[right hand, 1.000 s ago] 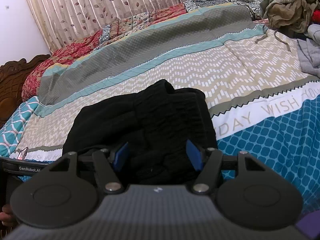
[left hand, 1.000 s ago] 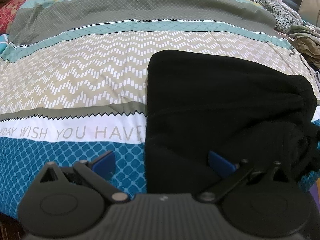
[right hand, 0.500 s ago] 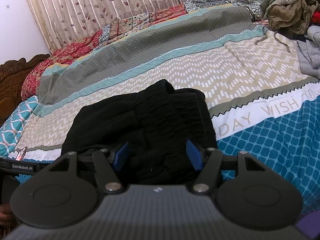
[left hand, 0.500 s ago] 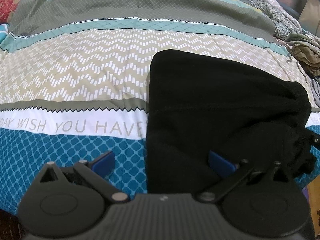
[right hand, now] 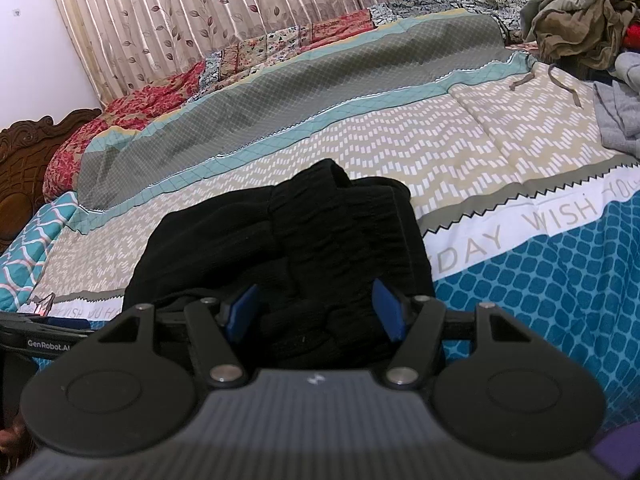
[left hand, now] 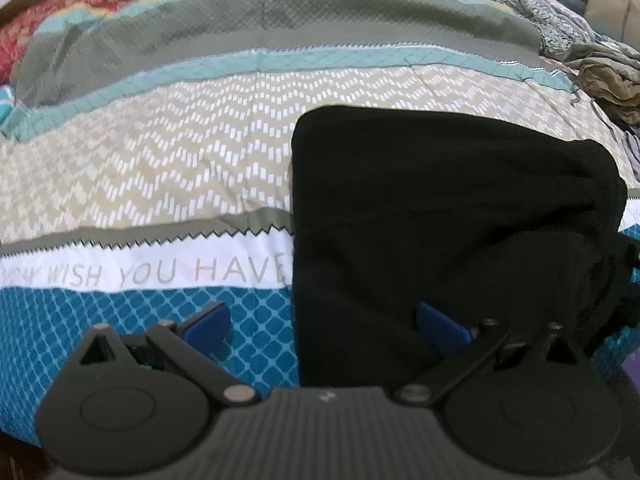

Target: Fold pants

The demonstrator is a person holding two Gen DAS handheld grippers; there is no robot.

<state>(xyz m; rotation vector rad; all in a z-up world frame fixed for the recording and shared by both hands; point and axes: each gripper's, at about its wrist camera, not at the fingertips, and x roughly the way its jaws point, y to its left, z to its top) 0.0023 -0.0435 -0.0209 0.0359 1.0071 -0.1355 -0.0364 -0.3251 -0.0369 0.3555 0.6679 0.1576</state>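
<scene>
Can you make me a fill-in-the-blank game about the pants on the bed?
The folded pants are the color ____.
The pants lie on a patterned ____.
On the bedspread, the word printed right after "WISH" is ____.
The left gripper and the right gripper both have their jaws ____.

Missing words: black; bedspread; YOU; open

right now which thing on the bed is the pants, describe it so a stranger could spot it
Start at the striped bedspread and find its white band of grey lettering. The pants lie across that band as a folded block. They are solid black, unlike the crumpled khaki clothes piled at the bed's far corner.
</scene>
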